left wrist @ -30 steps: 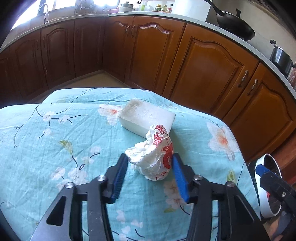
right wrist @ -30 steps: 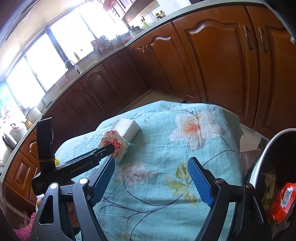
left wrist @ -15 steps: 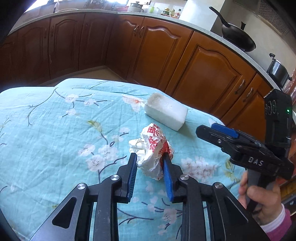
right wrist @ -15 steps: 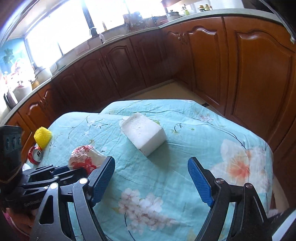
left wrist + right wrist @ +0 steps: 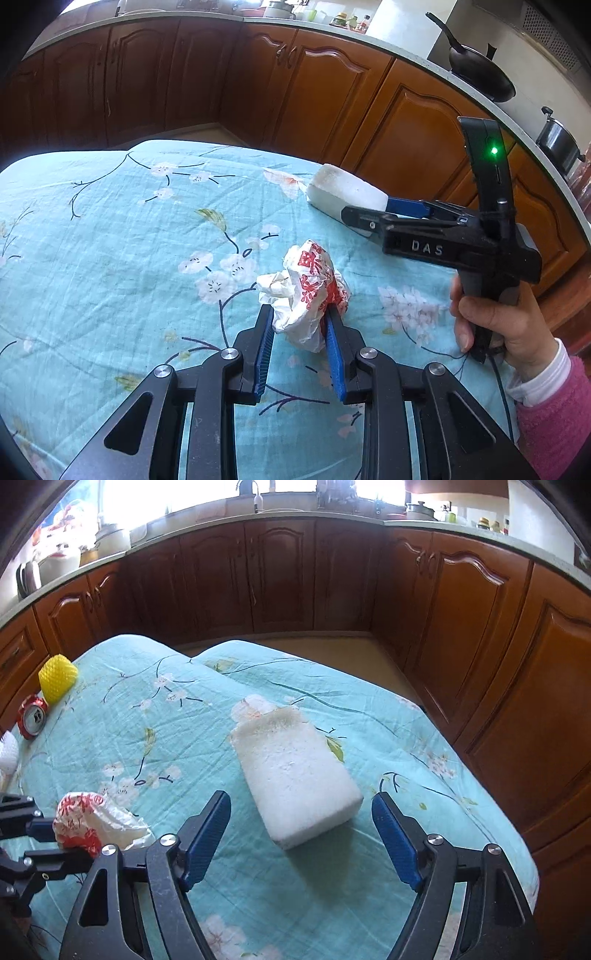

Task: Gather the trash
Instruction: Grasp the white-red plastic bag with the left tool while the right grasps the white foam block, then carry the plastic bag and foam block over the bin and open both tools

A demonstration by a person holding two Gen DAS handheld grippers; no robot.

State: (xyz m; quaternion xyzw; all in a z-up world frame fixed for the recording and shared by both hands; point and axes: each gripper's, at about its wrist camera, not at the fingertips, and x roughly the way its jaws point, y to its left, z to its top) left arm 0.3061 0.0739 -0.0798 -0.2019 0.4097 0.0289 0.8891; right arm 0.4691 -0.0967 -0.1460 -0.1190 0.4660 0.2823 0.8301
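Note:
My left gripper [image 5: 298, 325] is shut on a crumpled white and red wrapper [image 5: 306, 284], held just above the floral tablecloth [image 5: 110, 240]; the wrapper also shows in the right wrist view [image 5: 86, 821]. A white foam block [image 5: 295, 779] lies on the cloth, also in the left wrist view [image 5: 343, 192]. My right gripper [image 5: 301, 812] is open, its blue pads to either side of the block's near end without touching it. In the left wrist view the right gripper [image 5: 373, 218] reaches the block from the right.
A yellow foam net [image 5: 57, 677], a red can [image 5: 33, 716] and a white item [image 5: 7, 753] sit at the table's far left. Brown kitchen cabinets [image 5: 277, 579] surround the table. A black pan [image 5: 480, 77] and a pot [image 5: 557, 140] stand on the counter.
My left gripper closed on the wrapper and lifted it slightly. My right gripper swung from the bin side over the table and moved up to the foam block.

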